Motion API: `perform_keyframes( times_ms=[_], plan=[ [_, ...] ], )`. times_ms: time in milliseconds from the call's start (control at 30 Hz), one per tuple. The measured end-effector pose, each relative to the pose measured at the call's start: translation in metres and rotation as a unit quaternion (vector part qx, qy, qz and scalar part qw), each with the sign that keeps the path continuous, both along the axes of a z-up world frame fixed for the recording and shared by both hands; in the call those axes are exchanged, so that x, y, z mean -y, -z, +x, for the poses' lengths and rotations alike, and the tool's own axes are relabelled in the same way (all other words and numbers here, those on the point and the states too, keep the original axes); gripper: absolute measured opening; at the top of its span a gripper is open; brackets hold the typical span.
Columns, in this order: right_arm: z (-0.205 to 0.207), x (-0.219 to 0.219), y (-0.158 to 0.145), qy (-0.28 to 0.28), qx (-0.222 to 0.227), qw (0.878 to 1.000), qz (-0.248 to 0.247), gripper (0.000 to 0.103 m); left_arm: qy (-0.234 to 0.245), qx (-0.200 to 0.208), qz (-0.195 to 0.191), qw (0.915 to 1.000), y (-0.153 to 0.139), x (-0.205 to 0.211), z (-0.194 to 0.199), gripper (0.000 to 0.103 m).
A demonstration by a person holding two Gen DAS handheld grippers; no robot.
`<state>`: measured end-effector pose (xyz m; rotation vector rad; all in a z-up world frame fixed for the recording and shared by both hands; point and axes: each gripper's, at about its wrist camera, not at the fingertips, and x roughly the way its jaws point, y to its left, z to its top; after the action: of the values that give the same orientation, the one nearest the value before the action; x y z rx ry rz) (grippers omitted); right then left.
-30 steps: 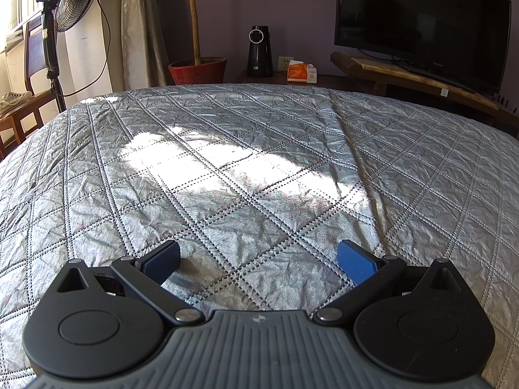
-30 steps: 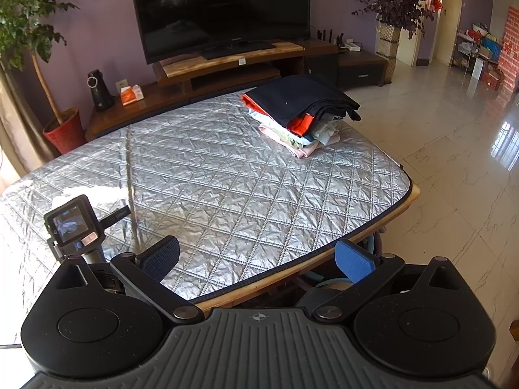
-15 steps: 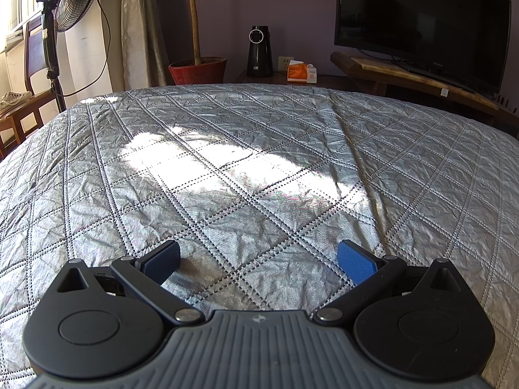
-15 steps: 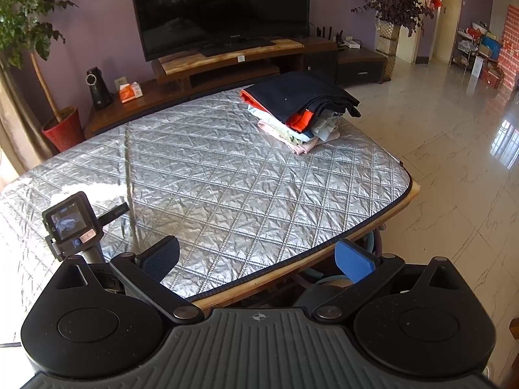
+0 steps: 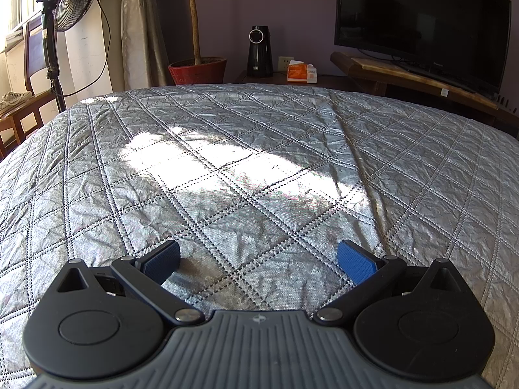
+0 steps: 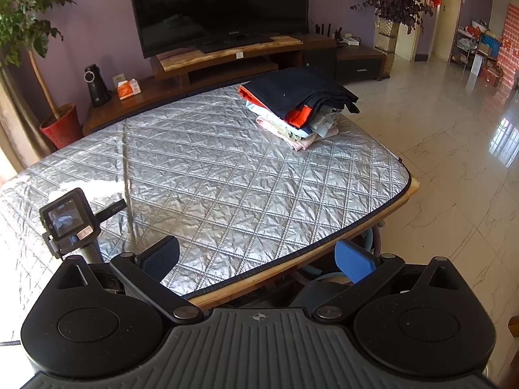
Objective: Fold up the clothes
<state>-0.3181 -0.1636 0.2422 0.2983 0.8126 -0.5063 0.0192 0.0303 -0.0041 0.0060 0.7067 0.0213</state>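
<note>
A stack of folded clothes [image 6: 298, 103], dark navy on top with orange, white and pink layers under it, lies at the far right corner of the silver quilted table [image 6: 211, 175]. My right gripper [image 6: 258, 257] is open and empty, held high above the table's near edge. My left gripper [image 5: 259, 261] is open and empty, low over the bare quilted cover [image 5: 243, 168]. The left gripper's camera unit [image 6: 68, 218] shows in the right wrist view at the left. No clothes appear in the left wrist view.
A TV [image 6: 217, 3] on a wooden stand [image 6: 233, 55] is behind the table. A potted plant [image 6: 60, 124], a black appliance [image 6: 95, 86] and a tissue box [image 6: 128, 88] stand at the back left. A fan [image 5: 55, 19] and chair [image 5: 19, 103] are at left. Tiled floor [image 6: 454, 162] lies right.
The right wrist view has lifted and pulled back slightly, so the clothes stack sits a little lower in frame. The left gripper has not moved.
</note>
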Motion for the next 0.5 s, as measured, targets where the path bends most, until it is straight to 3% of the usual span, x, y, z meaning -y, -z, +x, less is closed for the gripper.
perform_keyframes(
  times_ms=[500],
  plan=[
    [0.0004, 0.0004, 0.0023, 0.001, -0.001, 1.0, 0.001, 0.103, 0.0, 0.0, 0.0, 1.0, -0.0001, 0.0003, -0.0002, 0.103]
  ],
)
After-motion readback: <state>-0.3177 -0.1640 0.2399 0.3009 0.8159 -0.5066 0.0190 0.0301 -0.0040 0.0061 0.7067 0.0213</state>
